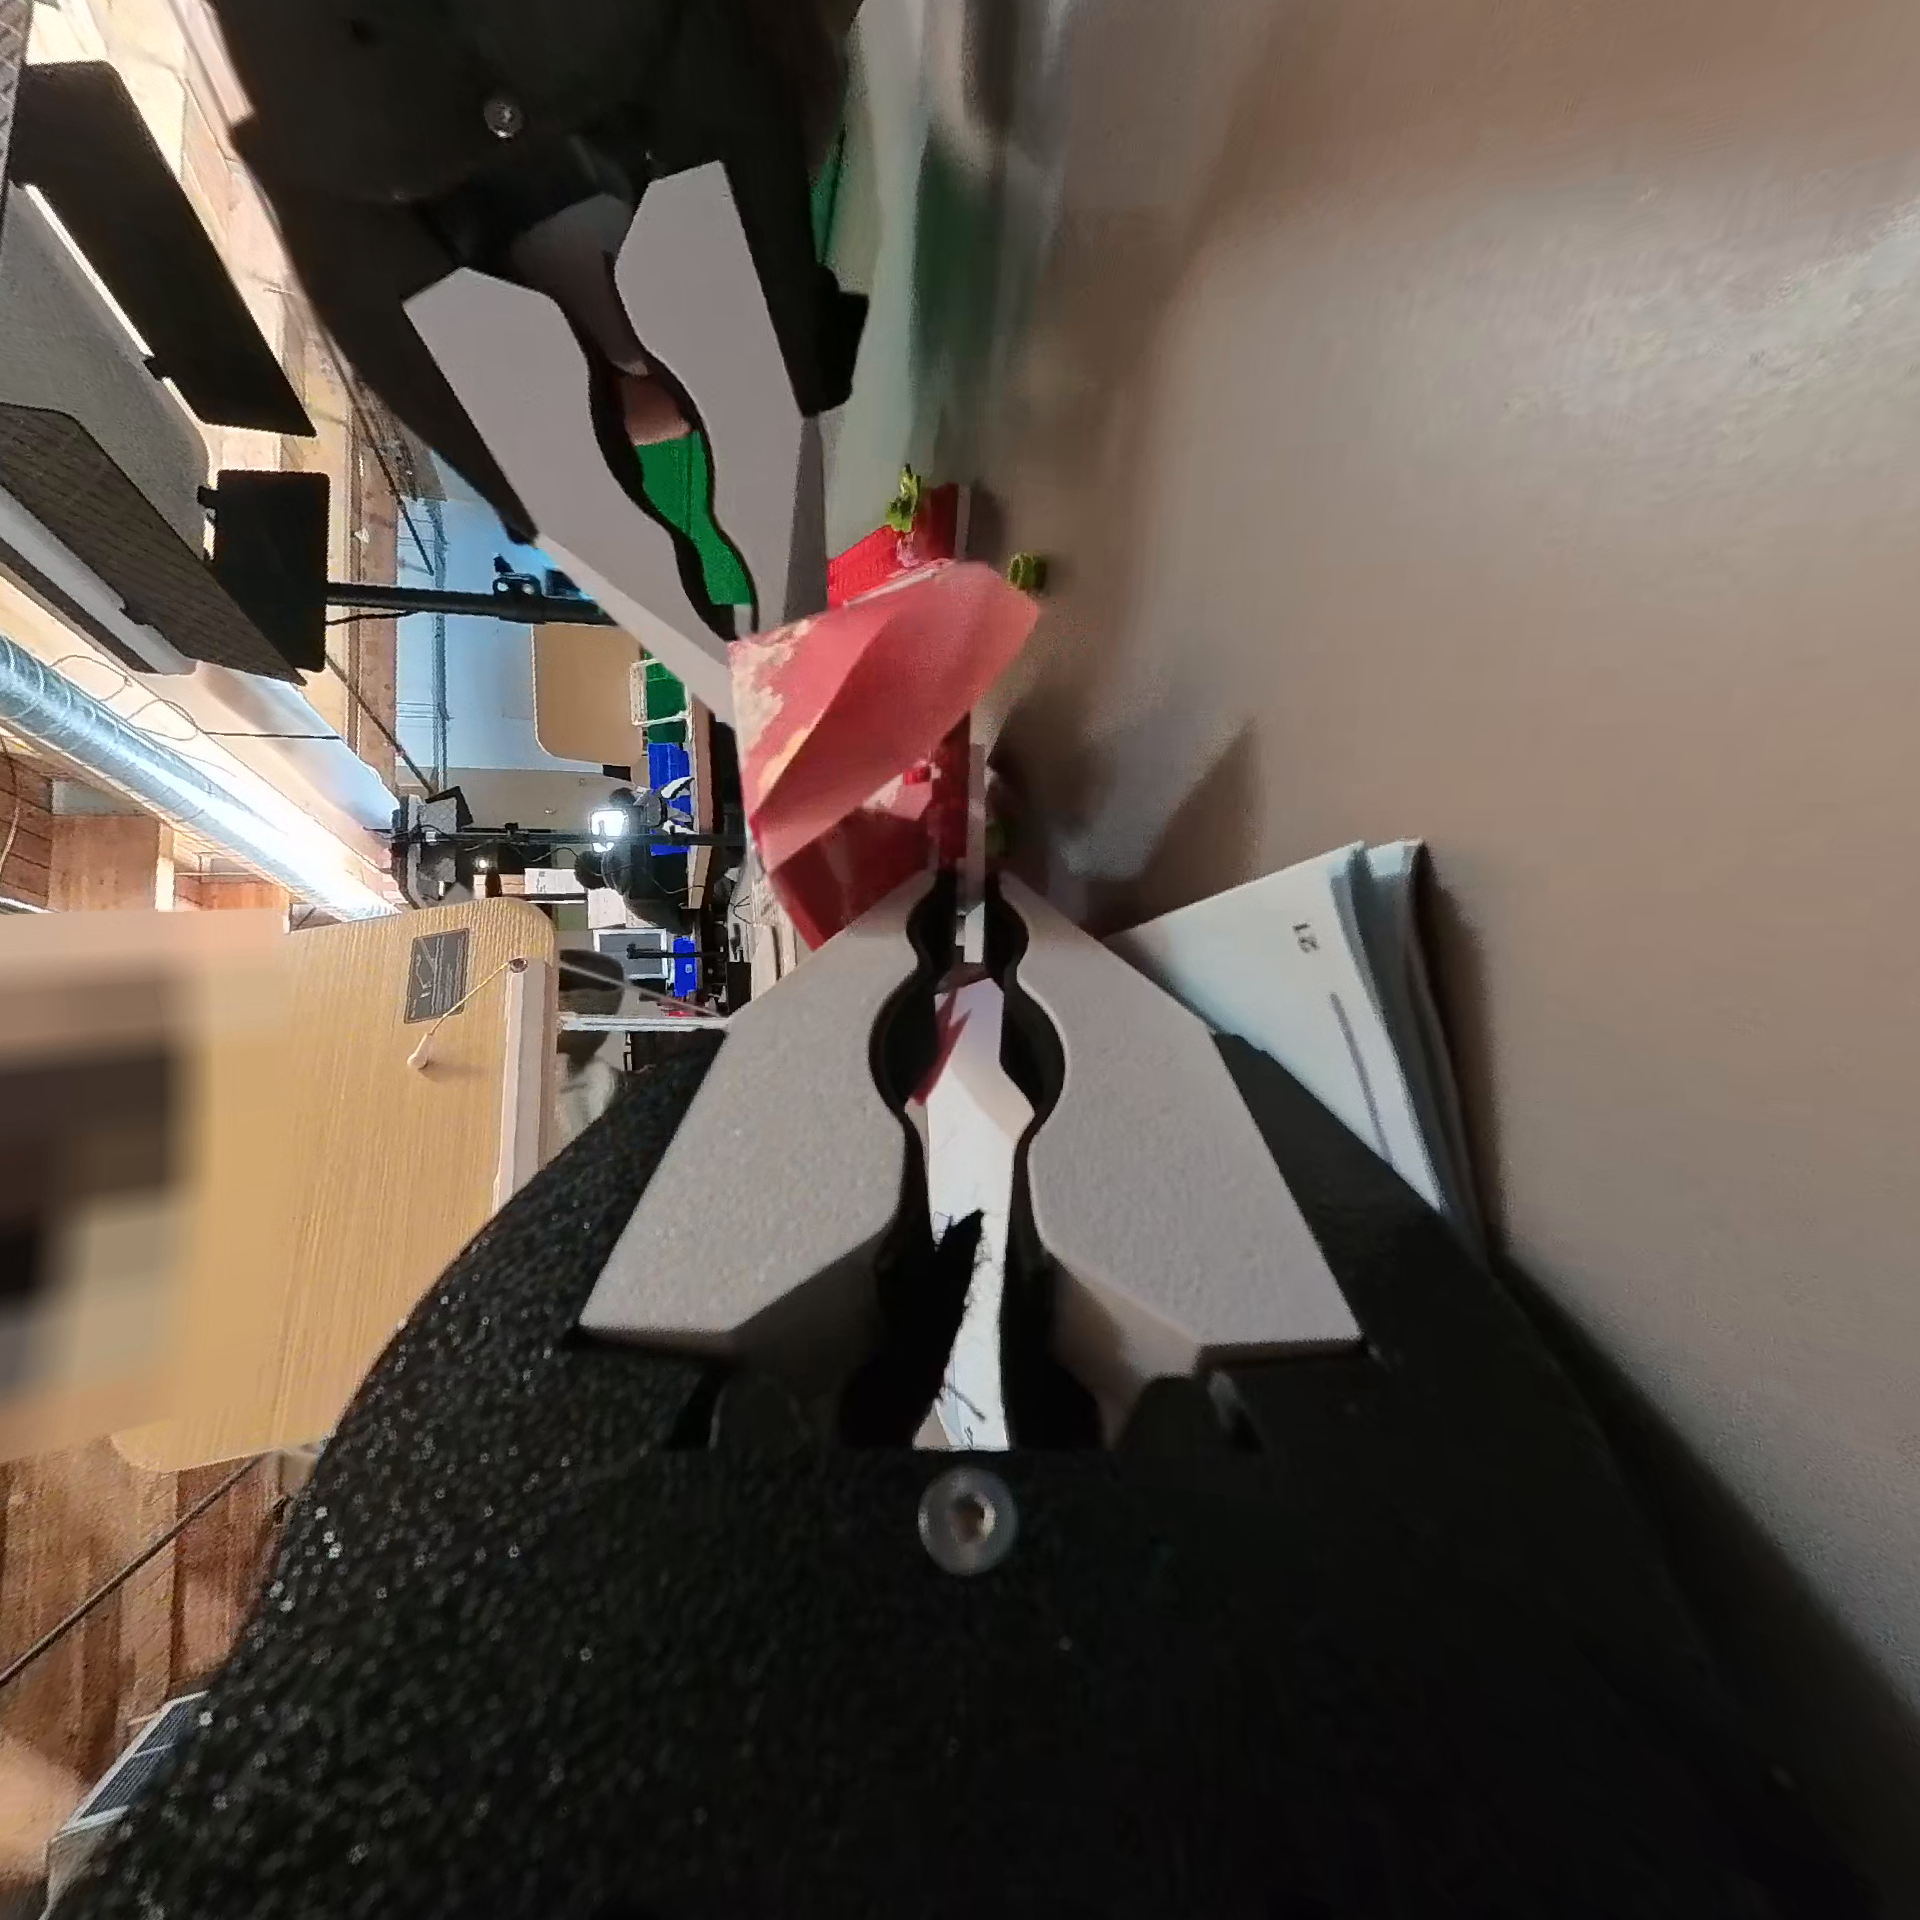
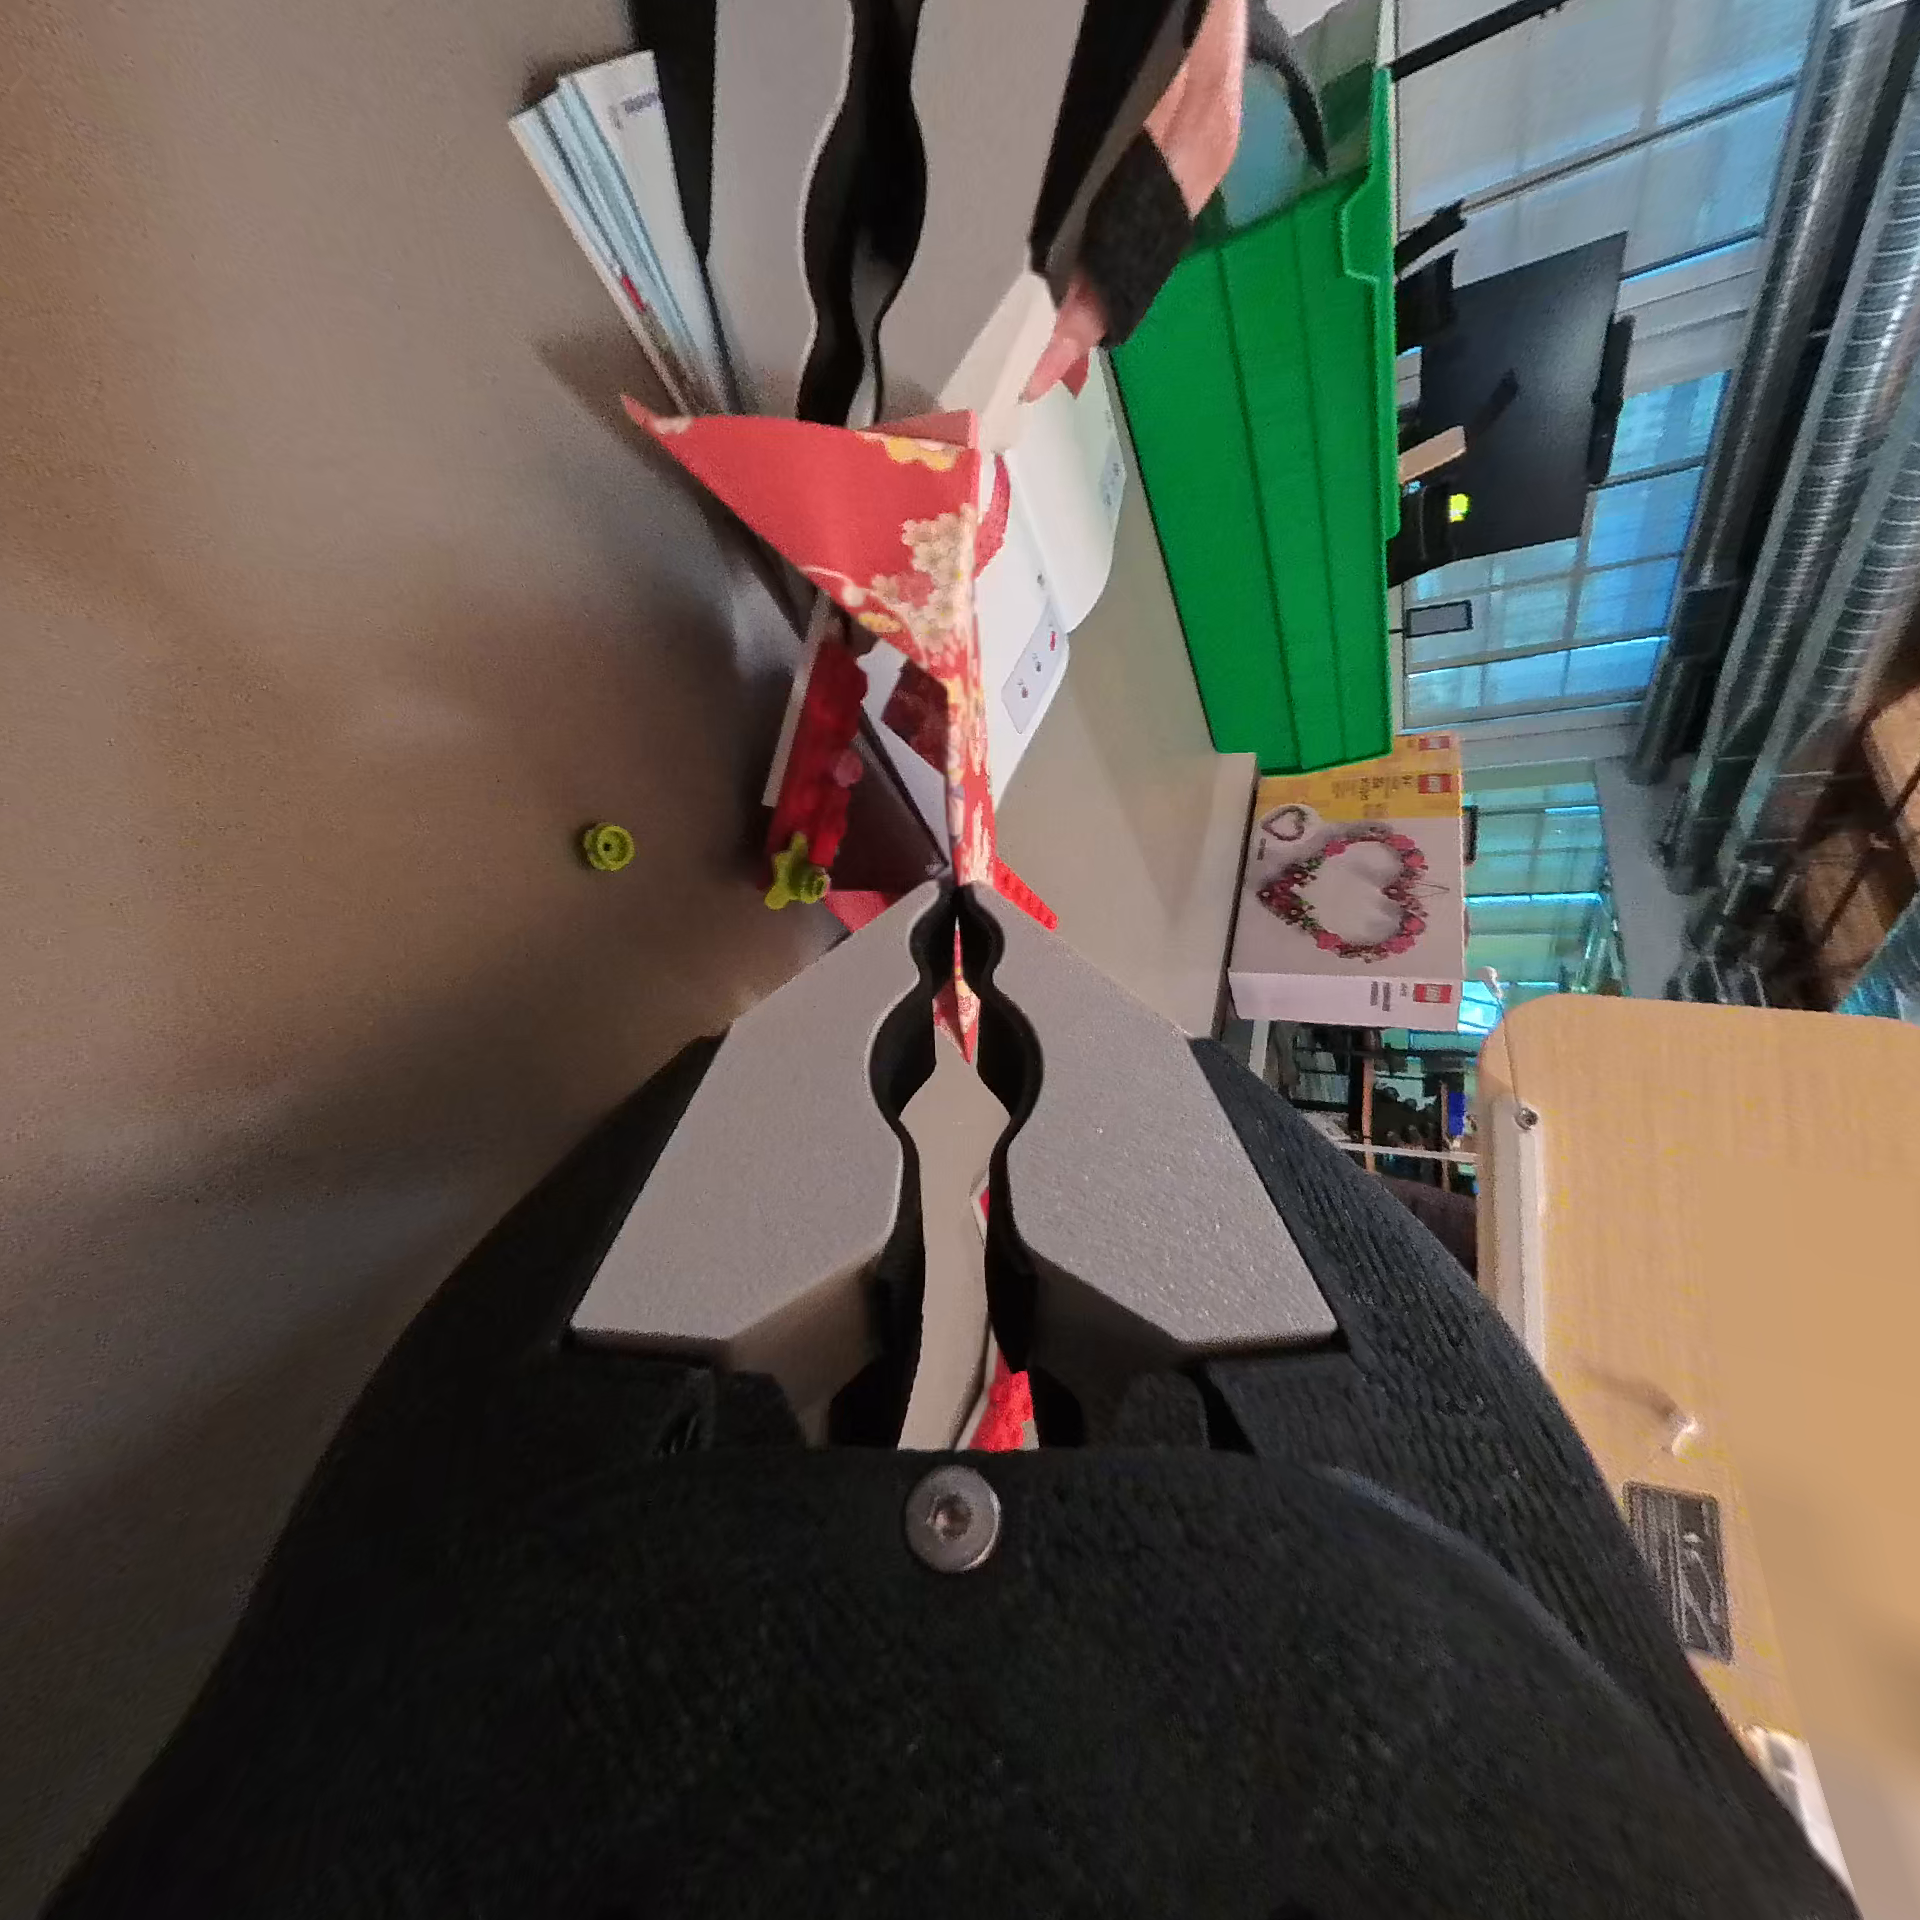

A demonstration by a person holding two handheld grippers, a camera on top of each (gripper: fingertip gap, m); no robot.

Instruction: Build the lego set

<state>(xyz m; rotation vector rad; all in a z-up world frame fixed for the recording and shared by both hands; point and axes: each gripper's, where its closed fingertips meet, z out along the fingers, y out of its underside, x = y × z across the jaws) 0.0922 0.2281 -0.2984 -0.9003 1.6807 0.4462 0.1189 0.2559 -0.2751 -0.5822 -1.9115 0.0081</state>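
Observation:
A red paper bag with a flower pattern (image 2: 883,520) is held stretched between both grippers above the table. My right gripper (image 2: 956,904) is shut on one corner of it. My left gripper (image 1: 961,904) is shut on the opposite edge, and the bag (image 1: 873,707) shows pink-red ahead of it. Each gripper appears far off in the other's view: the right gripper (image 1: 748,623) and the left gripper (image 2: 862,405). Beneath the bag lie red Lego pieces (image 2: 821,758) and two lime-green pieces (image 2: 608,847) (image 2: 795,883) on the beige table (image 2: 312,623).
An instruction booklet (image 2: 623,208) lies on the table by the left gripper, also in the left wrist view (image 1: 1330,997). A green bin (image 2: 1278,468) and the Lego box (image 2: 1351,883) stand behind the pieces. A person's finger (image 2: 1060,353) shows at the left gripper. The tips of one gripper are about 5 centimetres away from the tips of the other.

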